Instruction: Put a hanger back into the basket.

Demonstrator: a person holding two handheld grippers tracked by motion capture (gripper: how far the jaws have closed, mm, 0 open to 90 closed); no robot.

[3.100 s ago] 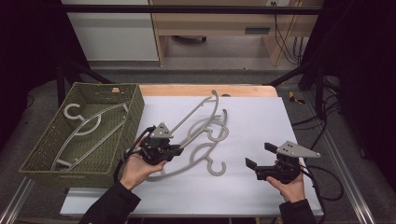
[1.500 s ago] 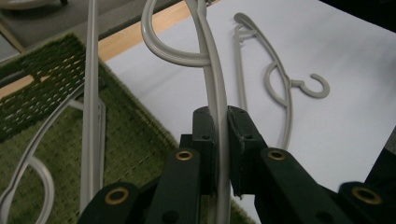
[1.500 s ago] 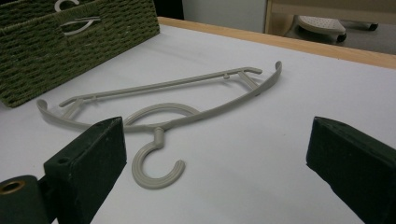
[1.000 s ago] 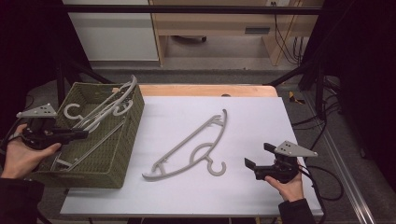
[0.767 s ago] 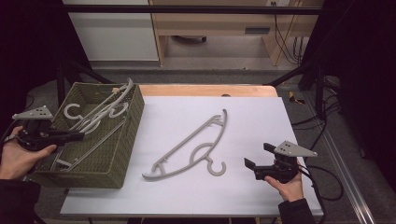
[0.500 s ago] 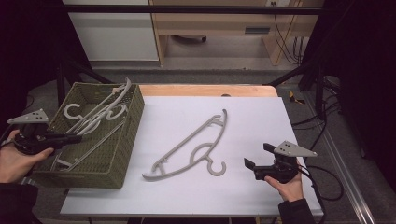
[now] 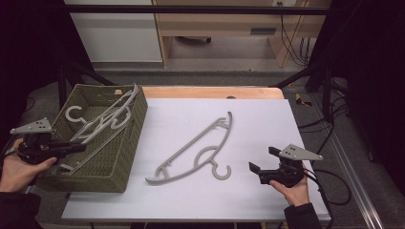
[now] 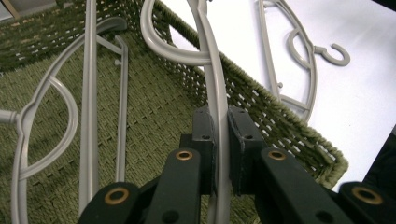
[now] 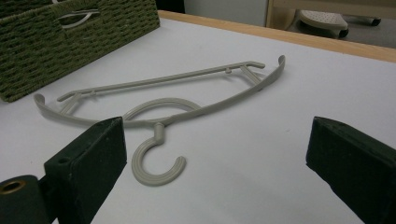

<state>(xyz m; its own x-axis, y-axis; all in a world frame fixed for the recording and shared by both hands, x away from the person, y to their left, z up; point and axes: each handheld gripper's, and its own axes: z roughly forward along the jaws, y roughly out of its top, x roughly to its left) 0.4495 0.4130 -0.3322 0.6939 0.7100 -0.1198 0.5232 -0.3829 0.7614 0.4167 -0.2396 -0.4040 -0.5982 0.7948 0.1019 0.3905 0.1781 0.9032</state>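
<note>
Grey hanger (image 8: 215,84) pinched betw. left gripper (image 8: 220,135) fingers over basket (image 8: 299,135); right gripper (image 9: 215,154) fingers spread.

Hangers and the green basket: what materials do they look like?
Hanger on the table: looks like moulded plastic, matte beige-grey; the sign is its one-piece form with thin ribs and small pegs. The hanger in the left gripper looks the same. Basket: woven fibre or cord, olive green, matte; the coarse weave shows on its walls and floor. Whether natural or synthetic, I cannot tell.
</note>
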